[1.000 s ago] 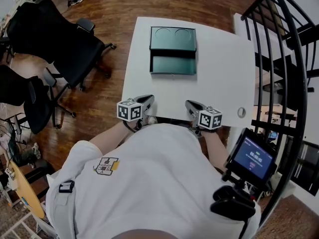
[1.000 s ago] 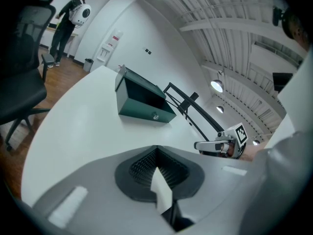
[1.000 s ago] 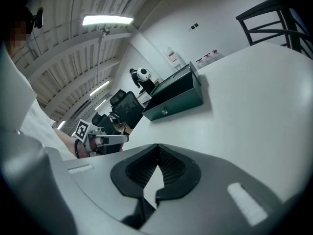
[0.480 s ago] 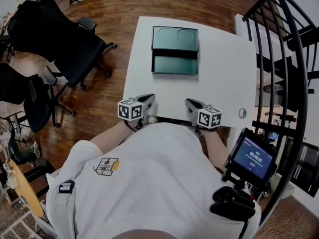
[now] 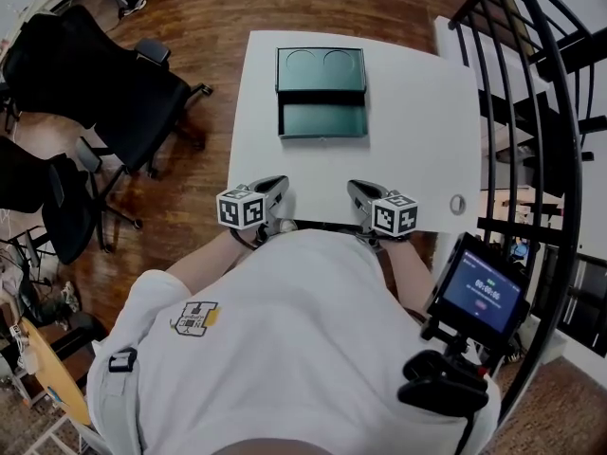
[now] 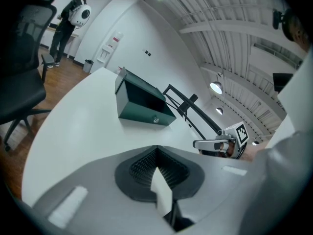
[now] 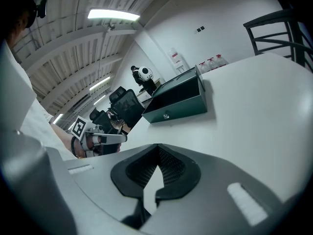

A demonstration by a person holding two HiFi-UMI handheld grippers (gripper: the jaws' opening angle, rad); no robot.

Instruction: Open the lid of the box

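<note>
The dark green box (image 5: pixel 322 119) lies at the far middle of the white table (image 5: pixel 417 140). Its lid (image 5: pixel 321 69) stands swung open behind it, with two round recesses showing on its inner side. The box interior looks empty. My left gripper (image 5: pixel 278 186) and right gripper (image 5: pixel 356 190) rest side by side at the table's near edge, well short of the box. Both are shut with nothing in them. The left gripper view shows the box (image 6: pixel 142 102) ahead and the right gripper (image 6: pixel 215 143) beside it. The right gripper view shows the box (image 7: pixel 176 102) with its small front knob.
Black office chairs (image 5: pixel 104 74) stand on the wooden floor to the left of the table. A black metal railing (image 5: pixel 541 83) runs along the right. A small screen on a mount (image 5: pixel 479 292) sits at the person's right hip. A round grommet (image 5: pixel 457 204) is in the table's near right corner.
The head view has shifted slightly. Both grippers stay at the table's near edge and the box stays open and unmoved.
</note>
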